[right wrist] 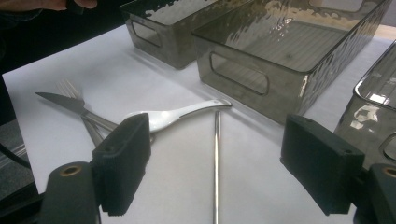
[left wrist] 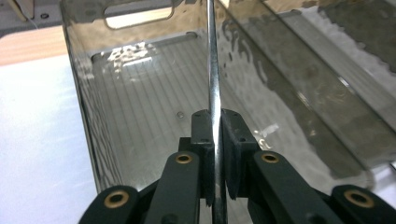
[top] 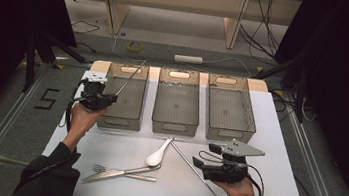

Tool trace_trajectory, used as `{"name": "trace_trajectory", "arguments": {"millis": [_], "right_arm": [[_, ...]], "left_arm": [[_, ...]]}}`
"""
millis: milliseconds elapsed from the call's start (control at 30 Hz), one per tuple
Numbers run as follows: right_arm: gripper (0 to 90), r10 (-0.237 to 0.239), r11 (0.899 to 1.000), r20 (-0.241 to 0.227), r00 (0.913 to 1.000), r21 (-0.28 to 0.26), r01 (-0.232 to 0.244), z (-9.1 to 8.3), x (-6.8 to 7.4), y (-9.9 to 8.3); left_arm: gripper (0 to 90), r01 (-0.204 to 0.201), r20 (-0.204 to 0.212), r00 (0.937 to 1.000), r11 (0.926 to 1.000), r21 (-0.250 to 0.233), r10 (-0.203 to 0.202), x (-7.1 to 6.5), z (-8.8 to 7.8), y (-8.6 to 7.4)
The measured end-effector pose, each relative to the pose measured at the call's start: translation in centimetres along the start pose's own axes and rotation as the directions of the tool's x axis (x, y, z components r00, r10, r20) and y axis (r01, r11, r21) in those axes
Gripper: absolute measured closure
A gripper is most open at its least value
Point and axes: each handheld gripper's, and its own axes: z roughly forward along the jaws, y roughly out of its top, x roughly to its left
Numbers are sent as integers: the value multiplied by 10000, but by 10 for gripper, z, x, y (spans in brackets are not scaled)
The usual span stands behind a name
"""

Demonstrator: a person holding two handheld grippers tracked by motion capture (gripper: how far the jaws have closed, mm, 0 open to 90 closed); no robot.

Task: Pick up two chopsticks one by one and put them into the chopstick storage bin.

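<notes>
The left gripper (top: 107,96) is clamping a metal chopstick (top: 129,77) over the left bin (top: 120,121), seemingly sorting cutlery, while the right gripper (top: 203,155) is waiting, jaws wide apart, near the second chopstick (top: 196,171) on the table

three bins (top: 176,103), two chopsticks (top: 196,171), one spoon (top: 158,154)

High view: fixed above near table edge, faces forward and down, far, takes in whole table (top: 277,191) and three bins.
Left gripper view: rides gripper, close, looks along jaws into left bin (left wrist: 84,93).
Right gripper view: low over table, faces bins across spoon (right wrist: 173,116).
Shared by high and right views: spoon (top: 158,154), middle bin (top: 177,103).
</notes>
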Motion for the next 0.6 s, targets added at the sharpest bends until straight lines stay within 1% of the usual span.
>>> {"name": "trace_trajectory", "arguments": {"millis": [200, 367, 467, 533, 600], "right_arm": [[254, -64, 9999, -10, 10000, 88, 65, 1, 1, 0], [256, -102, 9999, -82, 9999, 55, 102, 0, 2, 0], [256, -105, 9999, -85, 9999, 54, 106, 1, 3, 0], [258, -107, 9999, -96, 9999, 45, 108, 1, 2, 0], [259, -101, 9999, -105, 9999, 41, 101, 1, 2, 0]], "left_arm": [[837, 247, -190, 9995, 9996, 165, -243, 5, 4, -3], [836, 364, -371, 9987, 9987, 363, -351, 9, 5, -6], [835, 559, -444, 9975, 9977, 391, -541, 12, 6, -7], [833, 546, -458, 9976, 9975, 441, -526, 11, 5, -7], [833, 458, -539, 9976, 9974, 555, -428, 10, 5, -6]]}}
